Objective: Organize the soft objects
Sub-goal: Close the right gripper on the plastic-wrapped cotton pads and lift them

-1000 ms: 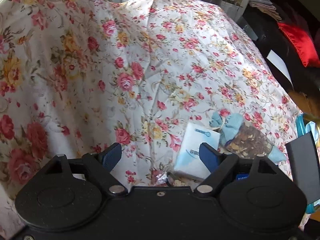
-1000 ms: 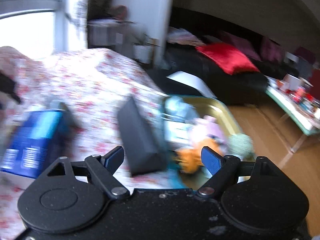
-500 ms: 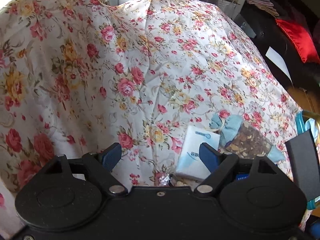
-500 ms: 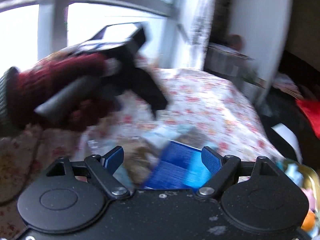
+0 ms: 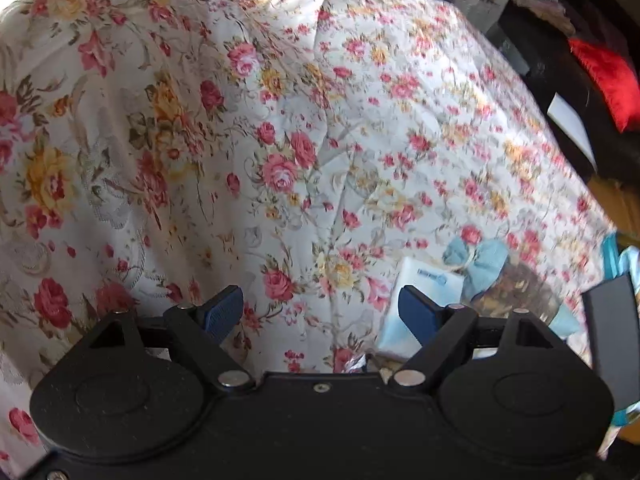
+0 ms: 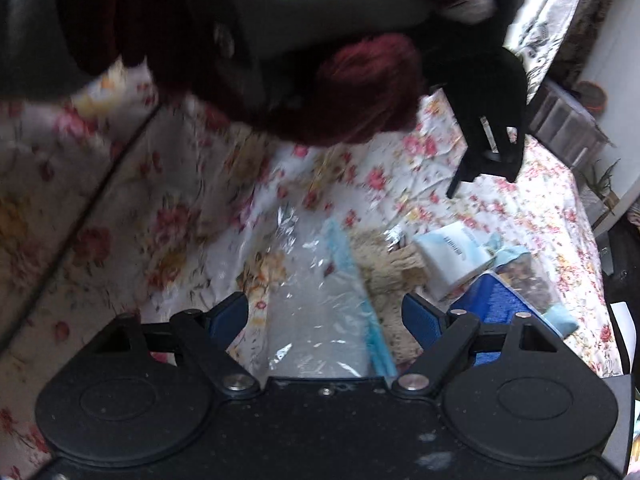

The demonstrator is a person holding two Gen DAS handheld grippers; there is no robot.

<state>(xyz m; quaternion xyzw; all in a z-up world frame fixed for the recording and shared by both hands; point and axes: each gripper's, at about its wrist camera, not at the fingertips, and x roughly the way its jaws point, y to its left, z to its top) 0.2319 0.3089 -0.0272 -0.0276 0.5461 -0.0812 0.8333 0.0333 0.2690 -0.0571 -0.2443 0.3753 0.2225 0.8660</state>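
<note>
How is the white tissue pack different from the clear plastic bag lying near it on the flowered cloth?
The tissue pack is opaque white with blue print; the plastic bag is see-through, with a blue strip along one edge. The pack is a plump block, while the bag lies flat and crinkled. The bag lies between the open right tongs; the pack lies off to their side. Both rest on the flowered cloth.

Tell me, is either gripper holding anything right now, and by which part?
Nothing is held. The left gripper is open over bare floral cloth. The right gripper is open above the clear bag, pads not touching it.
</note>
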